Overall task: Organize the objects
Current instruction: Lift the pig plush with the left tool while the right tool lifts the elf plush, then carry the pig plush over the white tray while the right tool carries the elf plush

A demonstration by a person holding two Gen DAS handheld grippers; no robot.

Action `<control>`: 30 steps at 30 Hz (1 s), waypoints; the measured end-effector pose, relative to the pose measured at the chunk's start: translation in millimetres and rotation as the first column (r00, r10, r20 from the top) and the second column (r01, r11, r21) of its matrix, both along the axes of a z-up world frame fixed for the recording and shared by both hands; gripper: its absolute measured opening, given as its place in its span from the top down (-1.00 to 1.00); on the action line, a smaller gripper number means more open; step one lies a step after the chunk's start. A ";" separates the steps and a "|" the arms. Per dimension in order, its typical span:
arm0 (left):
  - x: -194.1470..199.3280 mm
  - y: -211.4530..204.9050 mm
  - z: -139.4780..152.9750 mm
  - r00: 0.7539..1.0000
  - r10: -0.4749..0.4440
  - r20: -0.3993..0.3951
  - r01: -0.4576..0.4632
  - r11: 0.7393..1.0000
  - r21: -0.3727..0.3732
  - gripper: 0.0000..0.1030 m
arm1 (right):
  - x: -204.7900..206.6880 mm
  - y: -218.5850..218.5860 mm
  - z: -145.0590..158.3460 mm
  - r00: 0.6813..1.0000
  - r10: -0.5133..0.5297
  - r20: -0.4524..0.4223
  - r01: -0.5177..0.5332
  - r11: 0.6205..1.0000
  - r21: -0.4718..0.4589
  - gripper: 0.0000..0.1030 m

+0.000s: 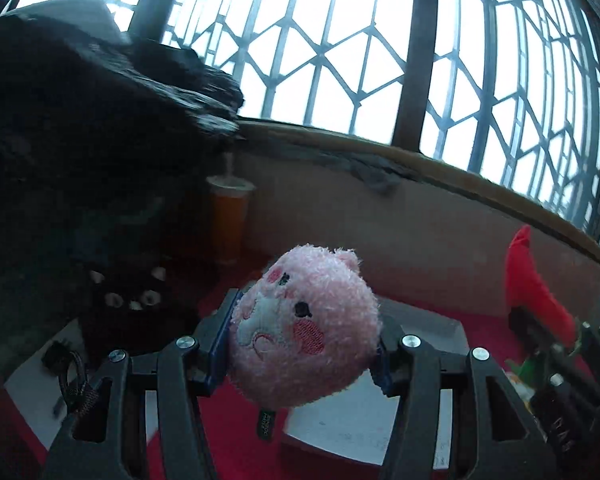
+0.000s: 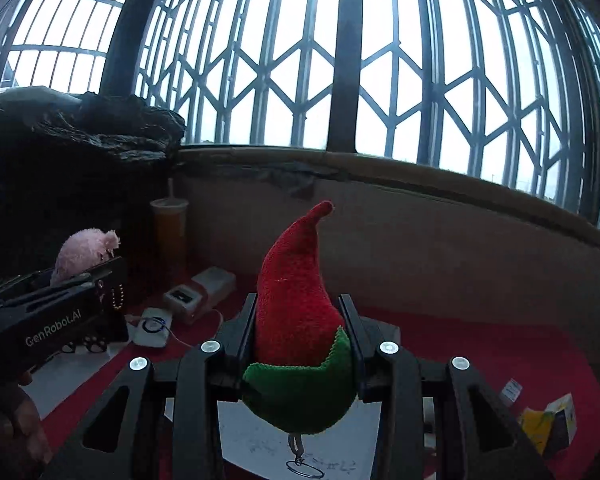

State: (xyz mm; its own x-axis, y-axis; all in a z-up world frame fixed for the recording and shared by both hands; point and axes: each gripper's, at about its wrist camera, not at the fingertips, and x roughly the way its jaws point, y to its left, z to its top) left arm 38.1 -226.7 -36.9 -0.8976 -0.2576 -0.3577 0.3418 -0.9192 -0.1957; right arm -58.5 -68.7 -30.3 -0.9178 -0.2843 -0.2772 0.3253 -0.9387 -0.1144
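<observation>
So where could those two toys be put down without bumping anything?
Bare red cloth lies right of the chili toy, before the cards. The left is crowded: cup, white boxes, pink toy.

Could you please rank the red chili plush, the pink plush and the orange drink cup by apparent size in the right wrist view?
1. Red chili plush, though it sits closest to the camera.
2. Orange drink cup.
3. Pink plush, partly hidden behind the other tool, so unsure against the cup.
</observation>
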 end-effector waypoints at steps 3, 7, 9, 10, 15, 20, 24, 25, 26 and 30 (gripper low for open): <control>11.2 -19.2 6.7 0.998 0.057 -0.024 -0.057 0.998 0.006 -0.07 | 7.0 -18.5 14.6 0.998 0.054 -0.040 -0.054 0.998 -0.011 0.20; 5.8 -19.8 -7.3 0.999 0.049 0.008 -0.049 0.999 0.023 -0.07 | 7.5 -24.3 -8.0 0.998 0.070 0.004 -0.070 0.998 0.004 0.20; -6.8 -6.4 -16.5 0.999 0.003 0.036 -0.004 1.000 0.024 -0.07 | 3.7 -10.6 -20.7 0.999 0.034 0.037 -0.034 0.999 0.001 0.20; -13.2 1.6 -17.5 0.999 -0.019 0.046 0.019 1.000 0.020 -0.07 | 1.8 -1.8 -21.1 0.999 0.013 0.043 -0.013 1.000 -0.004 0.20; -45.3 58.9 11.9 0.985 -0.171 0.019 0.172 0.984 -0.041 -0.07 | -1.3 54.0 16.6 0.994 -0.109 -0.016 0.107 0.990 -0.090 0.20; -65.1 110.3 -1.1 0.960 -0.269 0.071 0.274 0.960 -0.058 -0.07 | 2.6 100.8 -2.2 0.979 -0.204 -0.001 0.202 0.970 -0.132 0.19; -78.8 148.7 -0.4 0.928 -0.352 0.124 0.363 0.929 -0.077 -0.07 | 3.3 141.6 2.5 0.954 -0.296 0.037 0.298 0.937 -0.181 0.19; -79.3 157.4 8.5 0.925 -0.364 0.106 0.373 0.923 -0.089 -0.07 | 5.1 149.3 9.2 0.949 -0.315 0.026 0.313 0.929 -0.198 0.19; -79.1 162.2 14.3 0.924 -0.370 0.093 0.379 0.920 -0.103 -0.07 | 8.9 156.5 15.8 0.942 -0.335 0.001 0.327 0.920 -0.214 0.19; -75.2 175.3 11.4 0.922 -0.376 0.090 0.385 0.914 -0.128 -0.07 | 13.0 166.6 5.5 0.937 -0.350 0.011 0.343 0.911 -0.228 0.19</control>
